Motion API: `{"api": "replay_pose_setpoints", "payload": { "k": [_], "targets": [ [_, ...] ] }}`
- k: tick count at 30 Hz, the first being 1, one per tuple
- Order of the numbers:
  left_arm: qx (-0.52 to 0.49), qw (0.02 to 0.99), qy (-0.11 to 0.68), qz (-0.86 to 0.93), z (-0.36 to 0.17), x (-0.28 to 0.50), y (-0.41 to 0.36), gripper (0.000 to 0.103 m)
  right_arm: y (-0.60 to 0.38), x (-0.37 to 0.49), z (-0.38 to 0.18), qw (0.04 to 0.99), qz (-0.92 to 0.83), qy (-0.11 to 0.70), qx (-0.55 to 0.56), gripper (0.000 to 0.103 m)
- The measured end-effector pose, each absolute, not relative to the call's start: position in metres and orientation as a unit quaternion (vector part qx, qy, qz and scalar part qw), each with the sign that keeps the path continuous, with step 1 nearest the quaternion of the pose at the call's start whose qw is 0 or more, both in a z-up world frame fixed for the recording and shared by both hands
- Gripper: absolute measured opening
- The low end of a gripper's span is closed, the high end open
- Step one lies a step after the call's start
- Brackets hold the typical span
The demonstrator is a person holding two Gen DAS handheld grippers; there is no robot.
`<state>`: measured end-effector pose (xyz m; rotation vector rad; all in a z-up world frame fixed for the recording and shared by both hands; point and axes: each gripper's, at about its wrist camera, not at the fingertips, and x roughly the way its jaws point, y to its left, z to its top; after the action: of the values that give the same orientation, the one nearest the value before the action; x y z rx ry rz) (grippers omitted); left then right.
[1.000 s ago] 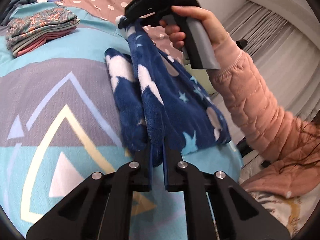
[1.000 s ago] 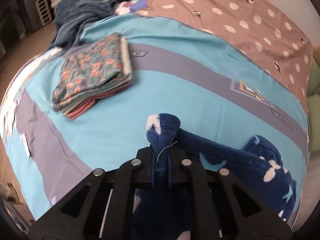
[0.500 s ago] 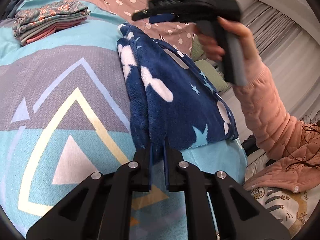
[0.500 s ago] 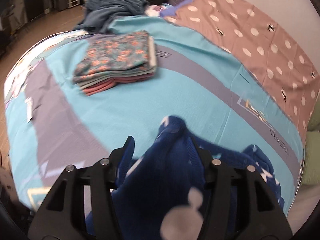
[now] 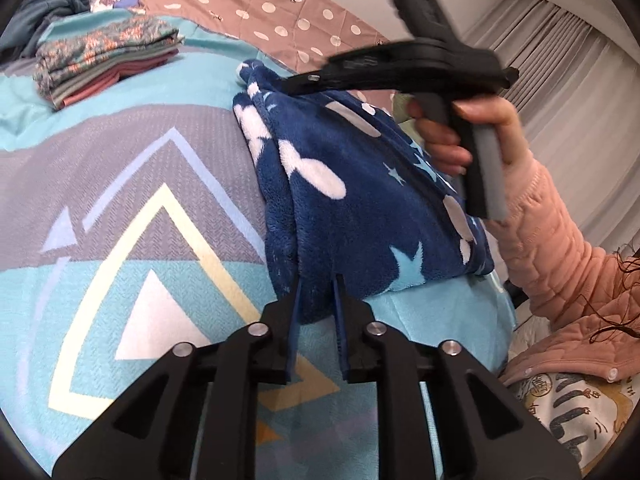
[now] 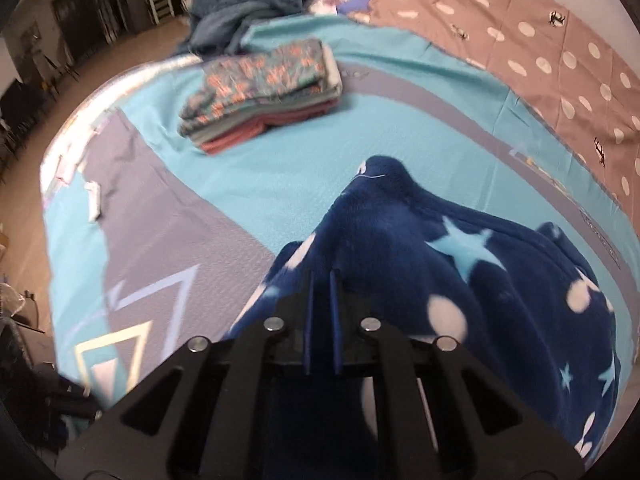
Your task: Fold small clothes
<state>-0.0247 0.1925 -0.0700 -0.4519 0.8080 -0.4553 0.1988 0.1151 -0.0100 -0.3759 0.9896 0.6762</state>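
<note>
The bedspread [image 5: 132, 184] lies bare and flat left of the blue fleece garment [image 5: 352, 184], giving open passage there. A stack of folded clothes [image 6: 264, 92] sits well apart toward the far side, with bare cover between it and the fleece. On the right, the right gripper [image 5: 296, 80] and the person's hand [image 5: 476, 136] hang over the fleece, blocking that side. A heap of blankets [image 6: 240, 8] crowds the far corner.

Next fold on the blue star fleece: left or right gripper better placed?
Left, probably. The left gripper has the near edge of the blue star fleece between its fingers, though a firm clamp isn't certain. The right gripper hovers above the fleece, jaws nearly shut on nothing, so it would need to regrasp.
</note>
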Motion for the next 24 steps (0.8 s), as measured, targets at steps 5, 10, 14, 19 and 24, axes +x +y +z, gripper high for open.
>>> {"api": "replay_pose_setpoints", "payload": {
  "k": [5, 10, 14, 19, 24],
  "targets": [
    [-0.177, 0.889, 0.38, -0.183, -0.057, -0.026, 0.187, 0.038, 0.077, 0.161, -0.004, 0.826, 0.309, 0.437, -0.176, 0.029],
    [-0.165, 0.891, 0.382, -0.182, -0.052, -0.02, 0.18, 0.039, 0.031, 0.139, -0.003, 0.84, 0.302, 0.431, -0.129, 0.03],
    [-0.15, 0.893, 0.383, -0.184, -0.049, -0.015, 0.172, 0.04, -0.007, 0.132, -0.008, 0.85, 0.278, 0.438, -0.09, 0.036],
    [-0.128, 0.898, 0.378, -0.185, -0.04, -0.011, 0.16, 0.046, -0.057, 0.129, -0.02, 0.86, 0.233, 0.453, -0.034, 0.037],
    [-0.134, 0.892, 0.393, -0.177, -0.047, -0.002, 0.157, 0.051, -0.079, 0.12, -0.033, 0.859, 0.234, 0.456, 0.005, 0.037]
  ]
}}
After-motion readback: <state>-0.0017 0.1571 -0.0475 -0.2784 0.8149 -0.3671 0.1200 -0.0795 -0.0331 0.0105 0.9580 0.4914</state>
